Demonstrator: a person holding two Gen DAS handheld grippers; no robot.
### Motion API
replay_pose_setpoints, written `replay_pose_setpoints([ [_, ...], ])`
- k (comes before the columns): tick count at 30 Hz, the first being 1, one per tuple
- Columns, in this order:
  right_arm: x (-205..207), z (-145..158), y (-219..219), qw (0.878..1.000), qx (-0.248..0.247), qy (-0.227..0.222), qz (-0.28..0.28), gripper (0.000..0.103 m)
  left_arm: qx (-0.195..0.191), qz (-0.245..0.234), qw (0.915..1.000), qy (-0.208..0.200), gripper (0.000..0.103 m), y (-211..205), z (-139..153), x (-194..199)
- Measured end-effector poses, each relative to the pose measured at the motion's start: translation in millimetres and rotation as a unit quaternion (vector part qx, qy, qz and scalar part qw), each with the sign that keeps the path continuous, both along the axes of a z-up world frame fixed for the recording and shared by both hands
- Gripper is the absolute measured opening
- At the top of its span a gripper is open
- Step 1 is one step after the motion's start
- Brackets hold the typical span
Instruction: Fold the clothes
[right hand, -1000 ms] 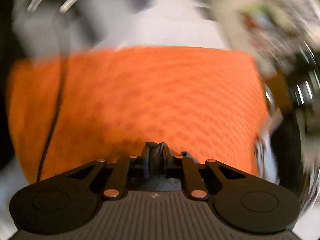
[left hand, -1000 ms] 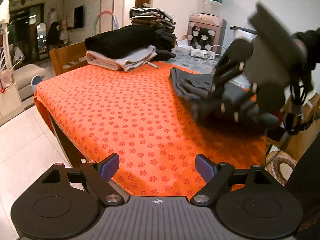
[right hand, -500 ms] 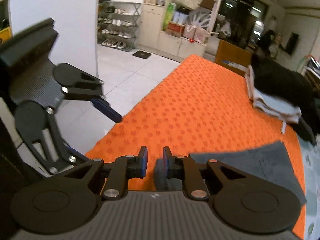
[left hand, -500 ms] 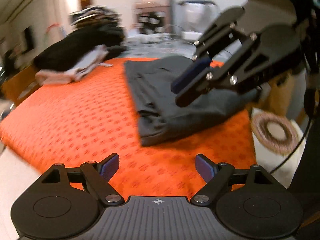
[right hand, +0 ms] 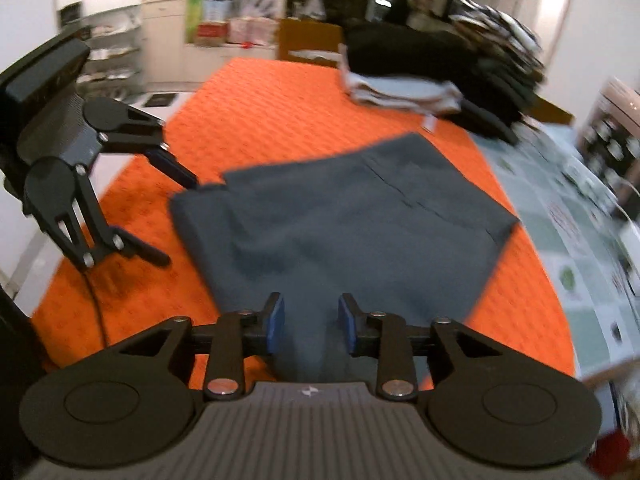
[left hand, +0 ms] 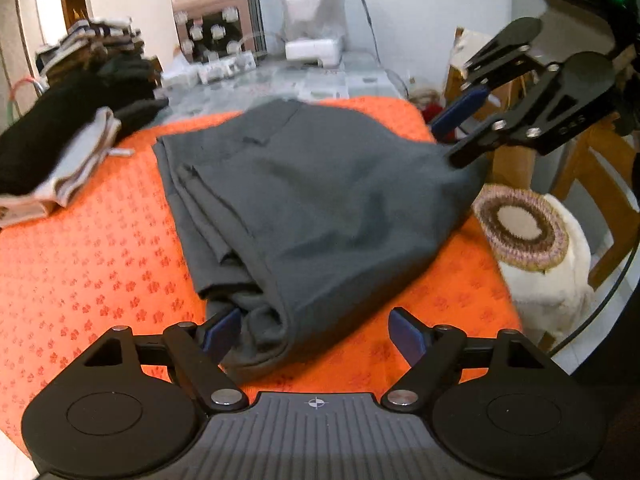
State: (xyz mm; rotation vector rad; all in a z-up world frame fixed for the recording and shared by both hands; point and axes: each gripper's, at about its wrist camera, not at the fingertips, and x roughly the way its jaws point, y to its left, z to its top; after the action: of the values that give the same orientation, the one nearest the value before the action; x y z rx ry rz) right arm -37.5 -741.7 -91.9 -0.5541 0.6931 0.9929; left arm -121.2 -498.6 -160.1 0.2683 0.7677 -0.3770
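Note:
A dark grey folded garment (left hand: 320, 200) (right hand: 352, 224) lies on the orange cloth-covered table (left hand: 92, 264) (right hand: 272, 120). My left gripper (left hand: 314, 334) stands wide at the garment's near corner. Its jaws are closing, the left pad (left hand: 222, 332) touches the fabric edge and the right pad is clear of it. In the right wrist view the left gripper (right hand: 176, 218) reaches the garment's left corner. My right gripper (right hand: 311, 324) has its jaws opening with a ridge of grey fabric between the pads. The left wrist view shows the right gripper (left hand: 456, 134) astride the far right corner.
A stack of folded clothes (left hand: 60, 148) (right hand: 420, 76) sits at the table's far end. Behind it a patterned cover (right hand: 568, 240) carries a pink appliance (left hand: 220, 20) and boxes. A chair with a round knitted cushion (left hand: 520, 232) stands beside the table's right edge.
Both grippers have swung in over the grey garment. The right jaws have spread from nearly shut. The left gripper has come down to the garment's near corner.

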Motion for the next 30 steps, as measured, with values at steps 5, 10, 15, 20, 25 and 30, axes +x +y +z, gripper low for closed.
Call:
replay_pose_setpoints([
  [5,5.3,-28.7,-22.2,0.999,-0.032,-0.015,-0.023,0.057,0.012,-0.029,0.9994,0.014,0.066,-1.1,-10.1,4.5],
  [10,-3.3,-48.1,-27.4,0.997,-0.064,-0.032,-0.006,0.064,0.013,-0.043,0.9989,0.016,0.057,1.4,-12.0,6.6],
  [15,-20.1,-58.9,-25.9,0.99,-0.096,-0.099,0.044,0.064,0.03,-0.057,0.9979,0.011,0.052,0.2,-11.4,5.6],
  [20,-42.8,-74.4,-24.6,0.962,-0.157,-0.181,0.129,0.063,0.049,-0.061,0.9969,-0.014,0.036,0.2,-13.1,-1.2],
  [25,-42.2,-65.9,-20.5,0.959,-0.159,-0.197,0.128,0.012,0.059,-0.052,0.9959,-0.043,0.02,0.4,-5.1,-7.7],
  [30,-50.5,-33.0,-20.8,0.971,-0.124,-0.19,0.082,0.009,0.031,-0.028,0.9973,-0.059,0.019,6.7,16.9,-16.9],
])
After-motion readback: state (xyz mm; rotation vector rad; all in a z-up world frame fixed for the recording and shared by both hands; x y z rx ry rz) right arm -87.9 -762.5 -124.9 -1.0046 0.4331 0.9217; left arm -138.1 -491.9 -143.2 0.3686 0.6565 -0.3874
